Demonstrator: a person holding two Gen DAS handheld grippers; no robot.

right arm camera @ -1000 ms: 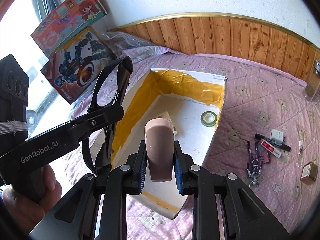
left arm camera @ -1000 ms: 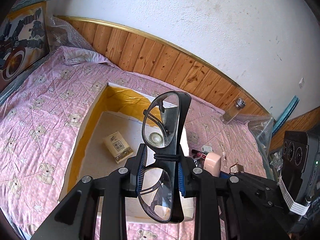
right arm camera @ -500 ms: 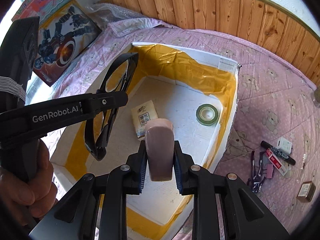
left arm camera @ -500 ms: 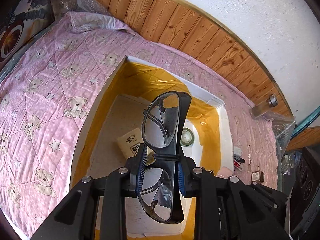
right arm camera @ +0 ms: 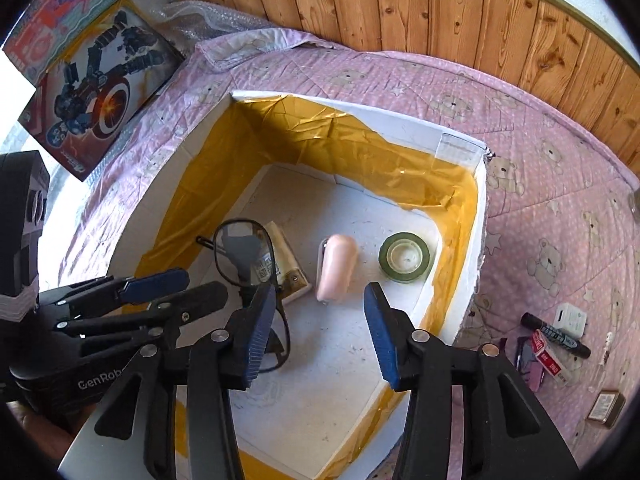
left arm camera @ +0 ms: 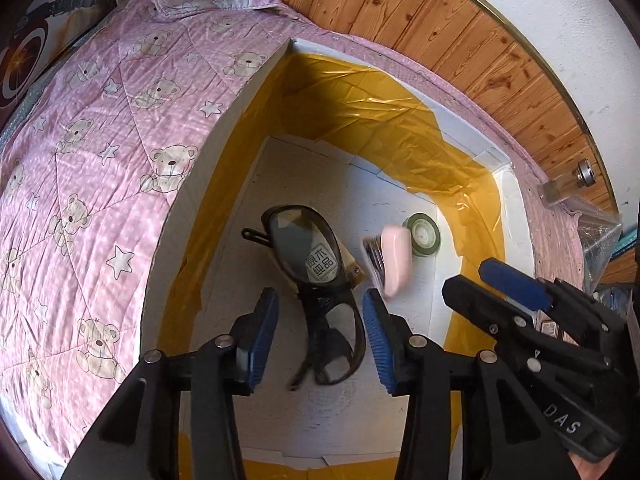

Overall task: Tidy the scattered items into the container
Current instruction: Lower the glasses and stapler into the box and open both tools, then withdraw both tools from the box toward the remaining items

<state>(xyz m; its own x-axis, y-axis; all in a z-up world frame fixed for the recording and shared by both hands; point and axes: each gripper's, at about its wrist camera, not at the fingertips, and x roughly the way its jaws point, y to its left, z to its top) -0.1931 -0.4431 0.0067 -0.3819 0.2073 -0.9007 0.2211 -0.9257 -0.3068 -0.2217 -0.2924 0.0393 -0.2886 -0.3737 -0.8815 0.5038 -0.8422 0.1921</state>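
A white foam box [left arm camera: 224, 132] [right arm camera: 460, 142] lined with yellow tape sits on the pink bedspread. Inside it, black-framed glasses [left arm camera: 320, 292] [right arm camera: 244, 258] lie partly over a small cream packet [left arm camera: 352, 270] [right arm camera: 286, 264]. A pink case [left arm camera: 396, 264] [right arm camera: 337, 266] lies beside them, blurred in the left wrist view. A green tape roll [left arm camera: 422, 234] [right arm camera: 405, 257] rests near the box's right wall. My left gripper [left arm camera: 320, 340] [right arm camera: 168, 292] hangs open above the glasses. My right gripper [right arm camera: 318, 328] [left arm camera: 492, 284] is open above the pink case.
Several small items lie on the bedspread right of the box: a black marker [right arm camera: 556, 334], a red-labelled item [right arm camera: 546, 354], a white tag [right arm camera: 571, 318], a small brown box [right arm camera: 606, 408]. A glass jar [left arm camera: 568, 188] lies by the wooden wall panel. Toy boxes [right arm camera: 96, 92] lean at the left.
Both grippers moved down over the box and opened. The glasses left the left gripper and the pink case left the right one; both are now inside the box.
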